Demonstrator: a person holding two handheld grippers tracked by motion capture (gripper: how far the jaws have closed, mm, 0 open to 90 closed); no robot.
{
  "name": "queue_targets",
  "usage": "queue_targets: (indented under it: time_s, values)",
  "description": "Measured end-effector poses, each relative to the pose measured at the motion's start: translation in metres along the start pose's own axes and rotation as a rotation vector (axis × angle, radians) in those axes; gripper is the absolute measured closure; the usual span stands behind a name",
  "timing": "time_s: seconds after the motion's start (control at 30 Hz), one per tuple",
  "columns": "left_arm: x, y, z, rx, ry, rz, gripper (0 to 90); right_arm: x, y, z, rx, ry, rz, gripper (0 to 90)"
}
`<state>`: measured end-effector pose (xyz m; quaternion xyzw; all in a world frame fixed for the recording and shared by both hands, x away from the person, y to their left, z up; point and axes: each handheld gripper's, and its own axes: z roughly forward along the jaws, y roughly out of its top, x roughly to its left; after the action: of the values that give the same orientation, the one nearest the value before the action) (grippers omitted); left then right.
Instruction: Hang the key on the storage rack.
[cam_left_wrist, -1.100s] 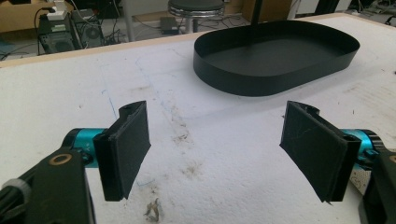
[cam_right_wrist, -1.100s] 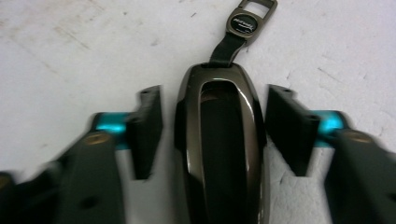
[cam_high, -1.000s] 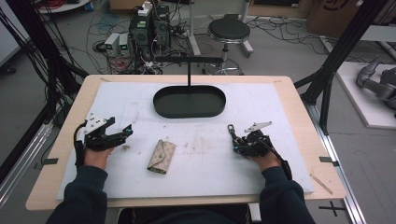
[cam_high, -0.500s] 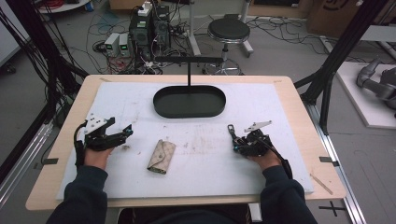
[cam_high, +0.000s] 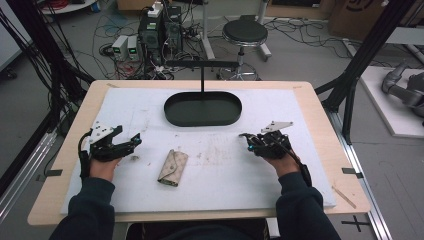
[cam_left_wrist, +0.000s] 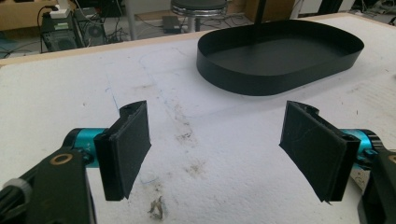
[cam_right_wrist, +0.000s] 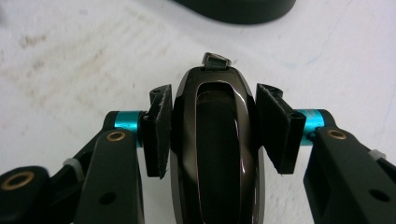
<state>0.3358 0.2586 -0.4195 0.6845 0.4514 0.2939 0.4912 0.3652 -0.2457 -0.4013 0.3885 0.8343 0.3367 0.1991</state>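
Even, diffuse overhead light falls across the white table mat (cam_high: 250, 170) in the high view, casting only faint, soft shadows; the floor beyond is dimmer. The right gripper view is blurred at its far edge, and bright glare streaks run along the glossy dark key fob (cam_right_wrist: 215, 140).

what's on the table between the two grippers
A tan pouch lies flat on the white mat between the left gripper and the right gripper, nearer the left, as the high view shows.
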Motion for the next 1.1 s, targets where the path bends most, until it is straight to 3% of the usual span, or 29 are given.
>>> queue_targets:
  time_s: [0.2, 0.37, 0.4, 0.43, 0.5, 0.63, 1.1]
  values:
    - [0.000, 0.000, 0.000, -0.001, -0.004, 0.000, 24.0, -0.002, 0.027, -0.008, -0.059, -0.012, -0.008, 50.1]
    - [0.000, 0.000, 0.000, -0.003, -0.003, 0.001, 23.9, -0.004, 0.065, -0.011, -0.114, -0.013, -0.022, 50.1]
    - [0.000, 0.000, 0.000, -0.003, -0.004, 0.001, 23.9, -0.004, 0.065, -0.011, -0.114, -0.013, -0.022, 50.1]
    - [0.000, 0.000, 0.000, -0.003, -0.005, 0.001, 23.9, -0.006, 0.078, -0.011, -0.132, -0.017, -0.027, 50.0]
    - [0.000, 0.000, 0.000, -0.003, -0.005, 0.000, 23.9, -0.007, 0.084, -0.011, -0.142, -0.018, -0.026, 50.0]
    - [0.000, 0.000, 0.000, -0.003, -0.005, -0.001, 23.9, -0.015, 0.113, -0.010, -0.181, -0.027, -0.007, 50.1]
    - [0.001, 0.000, 0.001, -0.004, -0.007, -0.004, 23.9, -0.033, 0.163, -0.002, -0.231, -0.066, 0.045, 50.0]
